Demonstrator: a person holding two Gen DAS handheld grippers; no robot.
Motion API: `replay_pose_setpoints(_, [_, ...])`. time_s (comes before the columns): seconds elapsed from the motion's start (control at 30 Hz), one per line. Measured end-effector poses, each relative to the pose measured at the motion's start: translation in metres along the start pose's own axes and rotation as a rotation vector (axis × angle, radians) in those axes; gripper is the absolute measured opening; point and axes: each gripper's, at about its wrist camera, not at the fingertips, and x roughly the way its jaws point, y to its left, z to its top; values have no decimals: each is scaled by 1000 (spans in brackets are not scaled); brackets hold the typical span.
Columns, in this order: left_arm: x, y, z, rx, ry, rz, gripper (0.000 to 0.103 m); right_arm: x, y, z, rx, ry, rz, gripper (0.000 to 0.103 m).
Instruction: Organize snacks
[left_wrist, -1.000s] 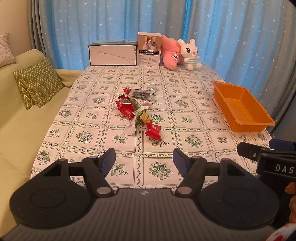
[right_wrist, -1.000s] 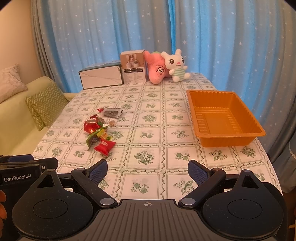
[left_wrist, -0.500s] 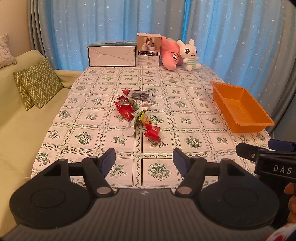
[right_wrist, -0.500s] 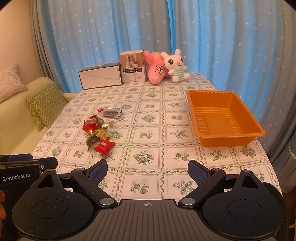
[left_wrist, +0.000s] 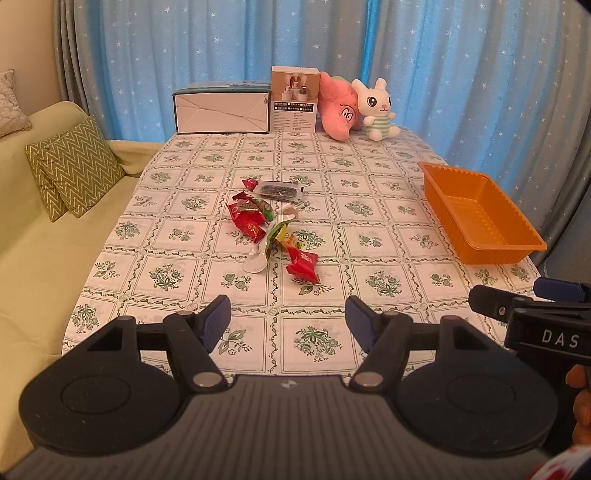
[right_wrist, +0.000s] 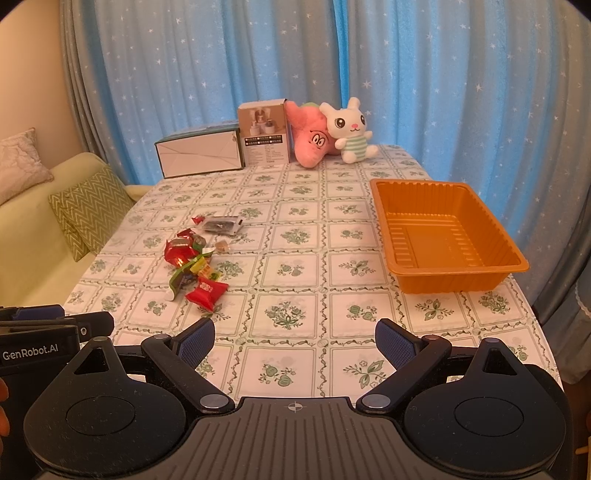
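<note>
A loose pile of snack packets (left_wrist: 266, 225) lies mid-table: red wrappers, a green-yellow one, a white one and a dark flat packet (left_wrist: 279, 191). The nearest is a red packet (left_wrist: 302, 265). The pile also shows in the right wrist view (right_wrist: 195, 264). An empty orange tray (right_wrist: 448, 275) stands at the table's right side, also in the left wrist view (left_wrist: 480, 254). My left gripper (left_wrist: 288, 325) is open and empty above the table's near edge. My right gripper (right_wrist: 294, 341) is open and empty, to the right of the left one.
At the table's far end stand a white box (left_wrist: 221, 112), a brown carton (left_wrist: 294, 99), a pink plush (left_wrist: 338, 107) and a white bunny plush (left_wrist: 376, 107). A yellow-green sofa with a zigzag cushion (left_wrist: 74, 166) lies left. Blue curtains hang behind.
Both grippers have shifted very slightly over the near table edge. Nothing on the table has moved, and both stay open.
</note>
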Motion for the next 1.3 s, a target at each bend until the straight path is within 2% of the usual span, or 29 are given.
replay_pose_setpoints(1.1, [1,-2,4,-2,2,-2,66,1,-2,0,1,3,0,94])
replay_pose_setpoints(1.3, [15,9,10,-5,12,8,66,10,-7,0,0,4,8,94])
